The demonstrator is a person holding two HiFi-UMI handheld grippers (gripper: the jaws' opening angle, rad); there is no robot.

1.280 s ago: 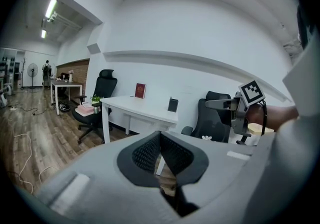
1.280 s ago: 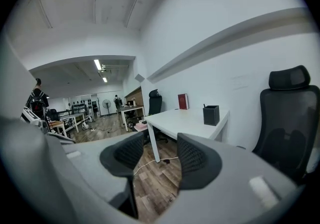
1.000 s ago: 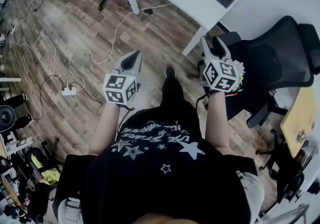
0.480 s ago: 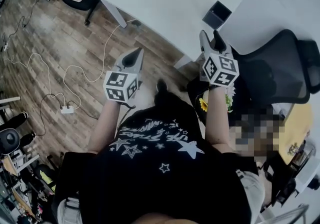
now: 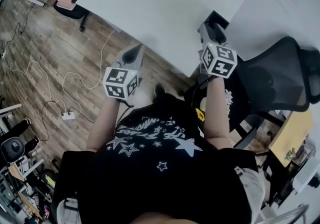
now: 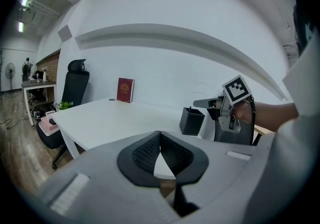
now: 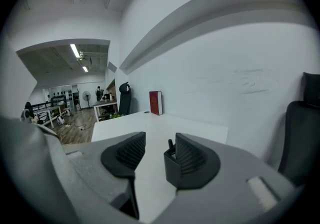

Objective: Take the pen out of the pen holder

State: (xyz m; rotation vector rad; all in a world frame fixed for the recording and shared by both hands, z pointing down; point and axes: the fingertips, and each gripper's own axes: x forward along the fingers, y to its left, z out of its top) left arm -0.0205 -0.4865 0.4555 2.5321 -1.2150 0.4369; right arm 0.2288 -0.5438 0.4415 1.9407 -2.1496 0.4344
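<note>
On the white table, near its edge at one o'clock in the head view, stood the black pen holder with a dark pen upright inside. The right gripper pointed at it, jaws apart and closing, pads pressing on nothing. At eleven o'clock the left gripper hung near the table's edge, jaws together, empty.

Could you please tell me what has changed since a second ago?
Both grippers advanced toward the white table; the right gripper now nears the pen holder, its jaws closing, nothing between them yet. Unchanged: left gripper shut, pen in holder, nothing held.
</note>
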